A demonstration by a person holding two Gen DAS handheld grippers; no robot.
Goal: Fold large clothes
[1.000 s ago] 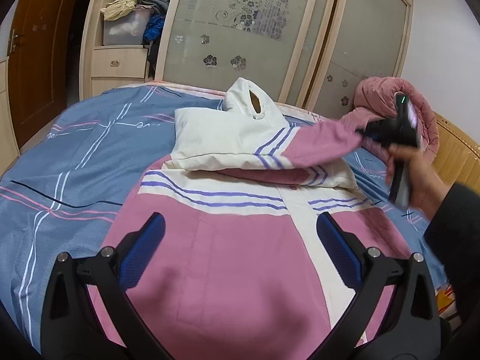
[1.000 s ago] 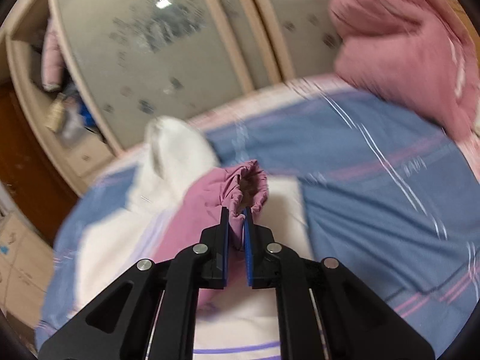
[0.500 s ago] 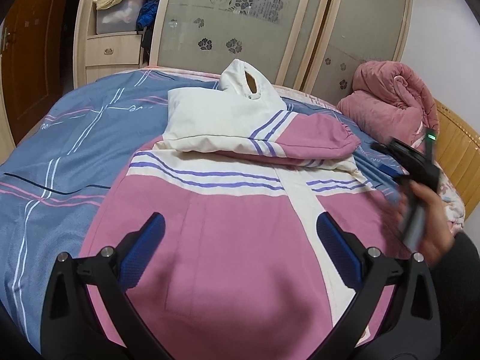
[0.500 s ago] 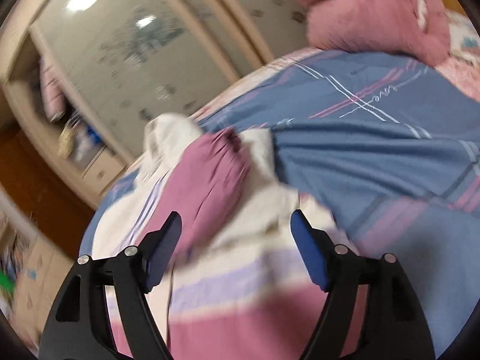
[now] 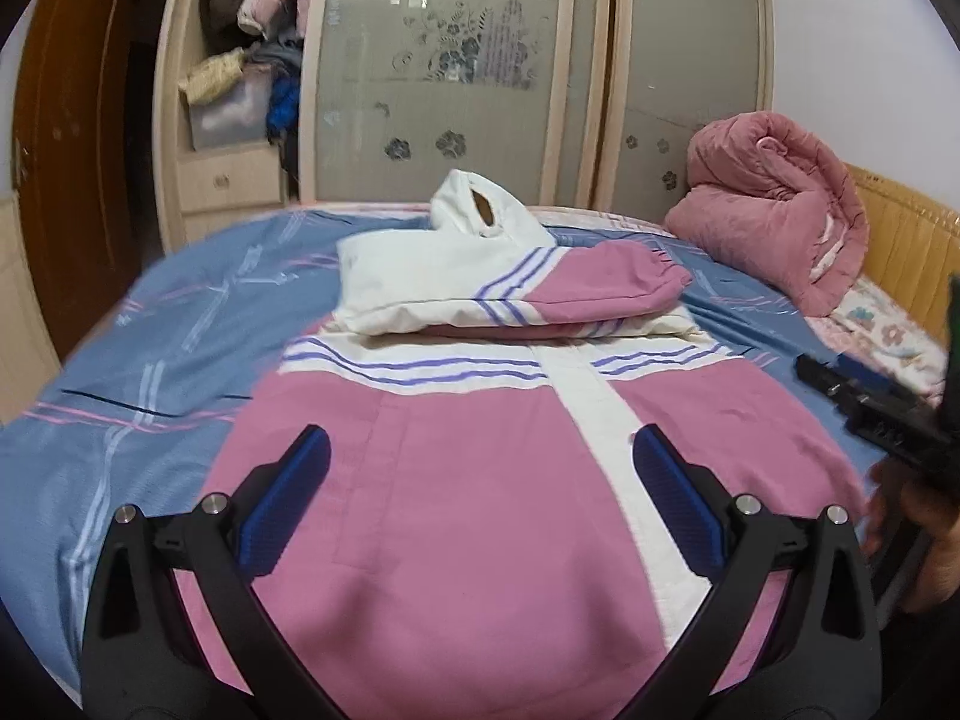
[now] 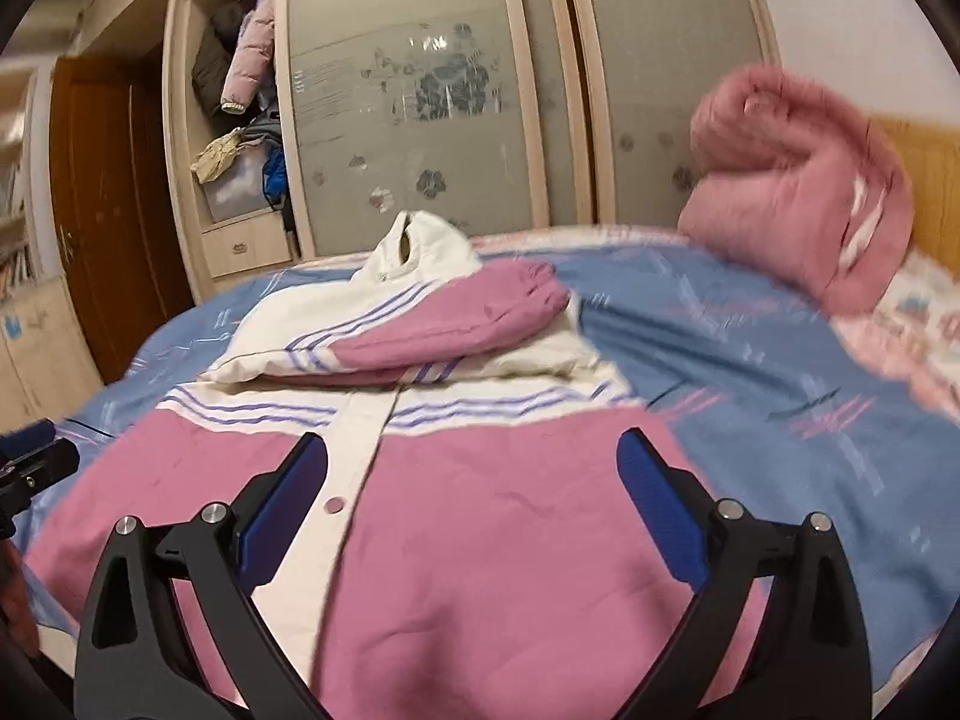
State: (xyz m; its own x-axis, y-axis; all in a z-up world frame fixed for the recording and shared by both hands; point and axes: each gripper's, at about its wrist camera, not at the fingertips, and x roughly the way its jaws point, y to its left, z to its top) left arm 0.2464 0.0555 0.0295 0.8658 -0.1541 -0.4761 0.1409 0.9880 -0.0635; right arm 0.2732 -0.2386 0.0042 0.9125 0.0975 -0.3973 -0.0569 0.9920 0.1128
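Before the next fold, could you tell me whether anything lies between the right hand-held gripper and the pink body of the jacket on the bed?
Nothing visible does. The right hand-held gripper has its jaws opening, with nothing between them, directly over the jacket, whose pink front lies bare. The folded sleeves rest farther back, near the collar.

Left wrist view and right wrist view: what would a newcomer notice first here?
First, the large pink and white jacket with purple stripes, spread flat on the blue striped bedsheet, its sleeves folded across the chest. Then the rolled pink quilt at the bed's far right, before the frosted-glass wardrobe doors.
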